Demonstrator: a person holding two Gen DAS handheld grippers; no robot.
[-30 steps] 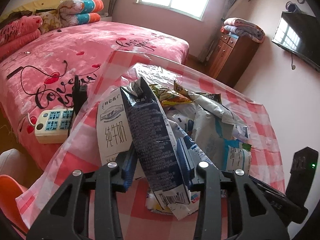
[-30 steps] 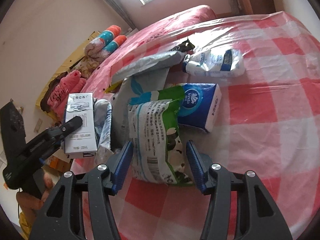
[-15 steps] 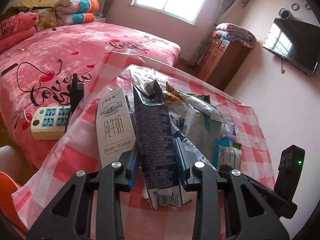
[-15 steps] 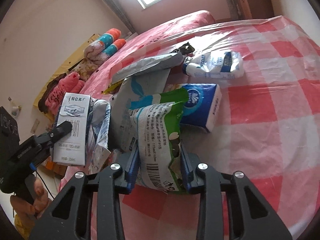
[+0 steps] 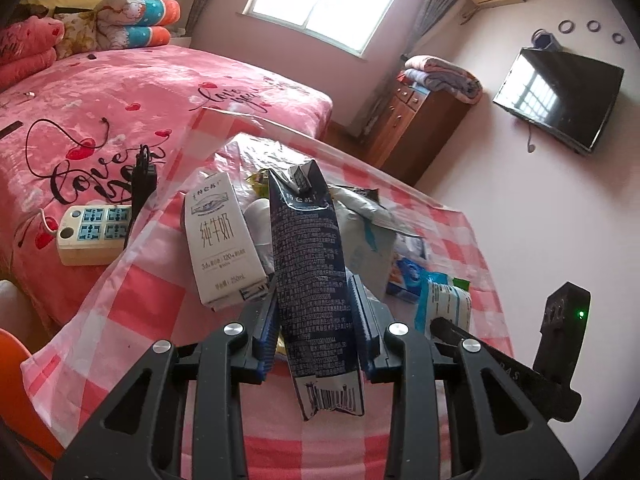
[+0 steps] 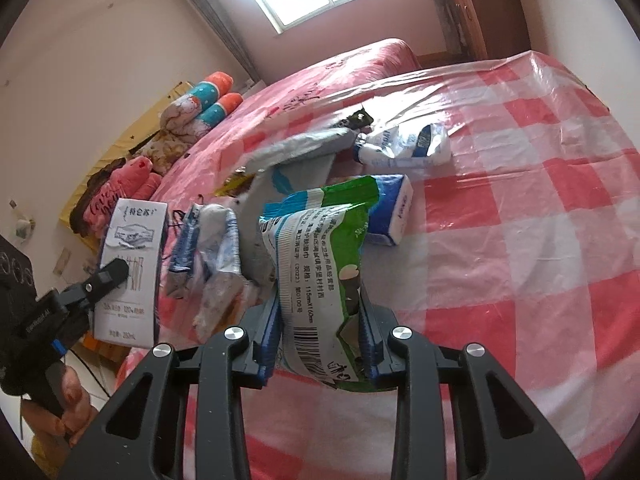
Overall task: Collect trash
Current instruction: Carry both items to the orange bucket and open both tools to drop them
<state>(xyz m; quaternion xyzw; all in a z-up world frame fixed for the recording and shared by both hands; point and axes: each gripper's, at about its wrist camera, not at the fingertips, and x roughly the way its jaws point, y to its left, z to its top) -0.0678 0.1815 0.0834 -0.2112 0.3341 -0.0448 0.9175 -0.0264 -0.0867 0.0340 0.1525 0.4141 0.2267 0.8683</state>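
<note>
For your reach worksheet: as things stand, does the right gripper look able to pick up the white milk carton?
Probably not yet. The right gripper is shut on a green wipes pack, so its jaws are taken. The white milk carton stands beyond the left gripper, which holds a dark blue carton.

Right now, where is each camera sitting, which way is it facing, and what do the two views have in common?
Left wrist: on the left hand-held gripper, facing the pink bed and window; it clamps a dark blue milk carton.
Right wrist: on the right hand-held gripper, facing the red-checked tablecloth; it clamps a green-and-white plastic packet.
Shared: white milk carton, each other's gripper, trash pile.
</note>
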